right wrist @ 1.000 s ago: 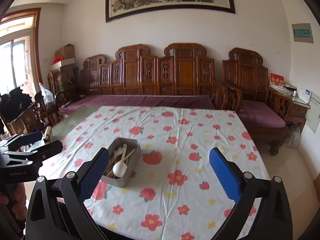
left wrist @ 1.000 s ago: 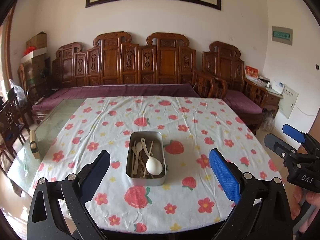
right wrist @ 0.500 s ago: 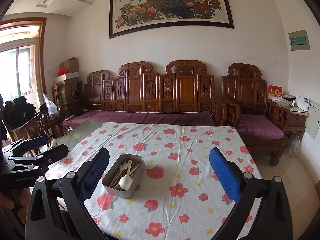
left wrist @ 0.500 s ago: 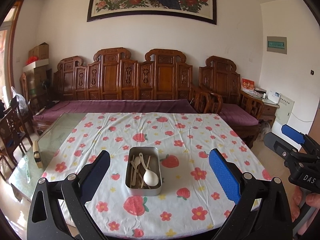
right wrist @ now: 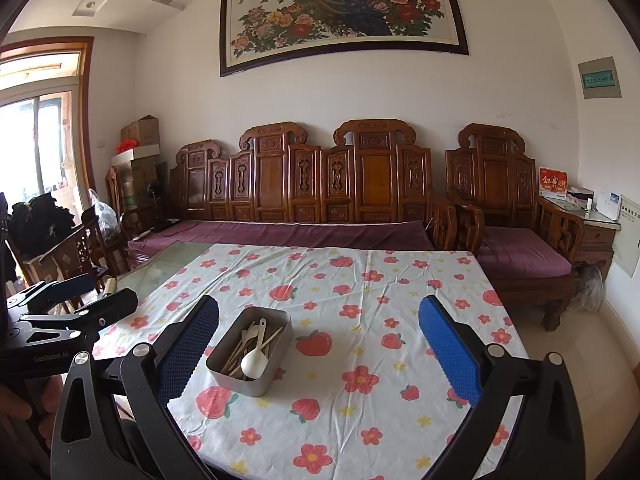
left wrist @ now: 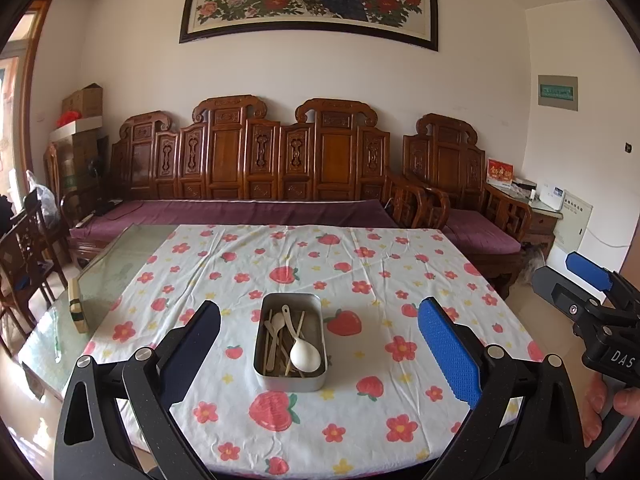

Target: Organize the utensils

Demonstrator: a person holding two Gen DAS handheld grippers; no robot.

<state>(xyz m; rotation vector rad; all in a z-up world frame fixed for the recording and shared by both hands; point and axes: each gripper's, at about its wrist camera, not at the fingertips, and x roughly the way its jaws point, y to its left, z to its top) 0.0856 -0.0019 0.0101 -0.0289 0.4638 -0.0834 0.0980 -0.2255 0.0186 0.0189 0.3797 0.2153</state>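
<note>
Since a second ago I have pulled both grippers up and back from the counter (left wrist: 400, 432): the tin (left wrist: 291, 342) now sits smaller and lower in both views, and more of the wall and the painting (right wrist: 344, 16) shows.

My left gripper (left wrist: 318, 354) stands wide open with nothing between its fingers, and the tin lies between them in the left wrist view, well short of the pads. My right gripper (right wrist: 318, 356) is just as wide and just as empty; from its view the tin (right wrist: 249, 350) lies toward the left finger.

The utensils (left wrist: 285, 340) all lie inside the tin: a white spoon (left wrist: 302, 350) on top, and under it pale wooden spoons and flat sticks, loosely heaped along its length. Nothing lies loose on the flowered cloth. I judge the gathering done, or close to it; whether sorting within the tin is still wanted I cannot tell from here.

Writing: "DAS" in white on the right gripper's body, seen at the edge of the left view. The painting carries a few characters at its upper left, too small for me to read. The green wall plate (right wrist: 599, 78) and the red card (right wrist: 553, 182) on the side cabinet also bear characters, unreadable.
</note>
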